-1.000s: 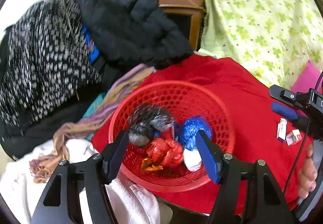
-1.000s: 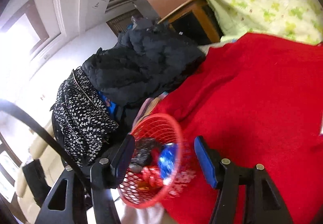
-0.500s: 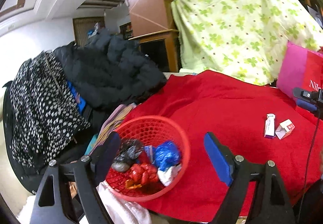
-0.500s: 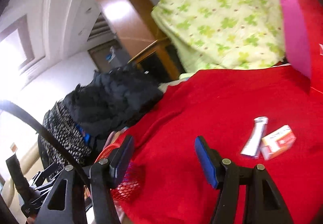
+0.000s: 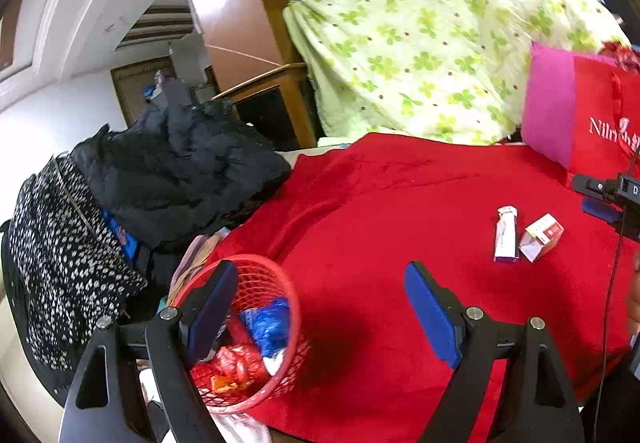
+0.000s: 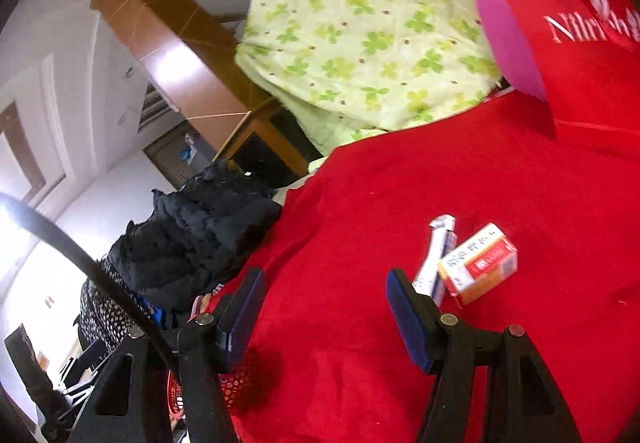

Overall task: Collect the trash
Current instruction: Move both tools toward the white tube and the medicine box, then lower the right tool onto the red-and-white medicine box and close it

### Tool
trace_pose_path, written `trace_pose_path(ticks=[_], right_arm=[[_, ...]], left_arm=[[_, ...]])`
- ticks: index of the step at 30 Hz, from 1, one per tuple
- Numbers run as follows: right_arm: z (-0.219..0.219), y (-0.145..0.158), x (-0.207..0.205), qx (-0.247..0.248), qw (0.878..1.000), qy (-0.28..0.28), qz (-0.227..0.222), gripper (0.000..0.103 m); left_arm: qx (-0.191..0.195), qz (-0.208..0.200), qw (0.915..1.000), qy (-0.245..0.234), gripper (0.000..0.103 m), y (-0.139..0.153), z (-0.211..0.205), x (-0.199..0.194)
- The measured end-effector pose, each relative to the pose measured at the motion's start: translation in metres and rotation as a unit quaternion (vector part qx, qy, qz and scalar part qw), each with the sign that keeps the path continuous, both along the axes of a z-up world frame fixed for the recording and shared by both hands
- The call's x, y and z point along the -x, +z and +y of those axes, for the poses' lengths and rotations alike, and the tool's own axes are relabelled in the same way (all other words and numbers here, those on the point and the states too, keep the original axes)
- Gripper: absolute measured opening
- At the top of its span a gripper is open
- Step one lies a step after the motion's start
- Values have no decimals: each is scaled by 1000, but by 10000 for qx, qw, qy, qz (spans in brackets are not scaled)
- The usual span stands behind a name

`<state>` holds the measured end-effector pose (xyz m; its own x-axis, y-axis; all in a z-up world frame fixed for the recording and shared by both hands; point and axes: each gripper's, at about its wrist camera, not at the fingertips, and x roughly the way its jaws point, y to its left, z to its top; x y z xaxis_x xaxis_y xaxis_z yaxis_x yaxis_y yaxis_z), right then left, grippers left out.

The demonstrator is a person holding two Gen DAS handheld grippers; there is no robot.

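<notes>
A red mesh basket (image 5: 280, 279) with crumpled red, blue and white wrappers stands at the lower left on the red blanket (image 5: 380, 211). My left gripper (image 5: 320, 315) is open and empty, its left finger in front of the basket. A small red-and-white box (image 5: 540, 237) and a white tube (image 5: 505, 235) lie side by side on the blanket to the right. In the right wrist view my right gripper (image 6: 326, 317) is open and empty, with the box (image 6: 478, 263) and tube (image 6: 436, 259) just beyond its right finger. The basket (image 6: 244, 375) shows at the bottom left.
A black jacket (image 5: 180, 171) and a spotted garment (image 5: 60, 251) are piled left of the blanket. A green floral quilt (image 5: 440, 35) rises behind, and a red-and-pink bag (image 5: 580, 123) stands at the right. A wooden cabinet (image 5: 276, 103) stands at the back.
Both views have swung right, away from the basket and toward the box and tube. The left jaws have spread wider. The basket has slid to the lower left in both views.
</notes>
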<state>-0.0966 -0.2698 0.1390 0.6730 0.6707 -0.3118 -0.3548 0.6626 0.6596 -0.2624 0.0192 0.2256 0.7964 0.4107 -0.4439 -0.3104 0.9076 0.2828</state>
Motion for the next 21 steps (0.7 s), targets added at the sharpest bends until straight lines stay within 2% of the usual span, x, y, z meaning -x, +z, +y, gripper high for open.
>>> trace_pose_path(ticks=[8, 13, 21], right_arm=[[-49, -16, -15, -362, 9977, -392, 413, 66], [-68, -23, -18, -312, 9962, -551, 591, 66], [-97, -43, -28, -211, 9913, -828, 1002, 66]], left_arm=[[-200, 286, 9986, -408, 86, -9, -47, -24], [-338, 462, 9962, -664, 86, -18, -74, -36], [-20, 1016, 9897, -1013, 86, -49, -94, -54]])
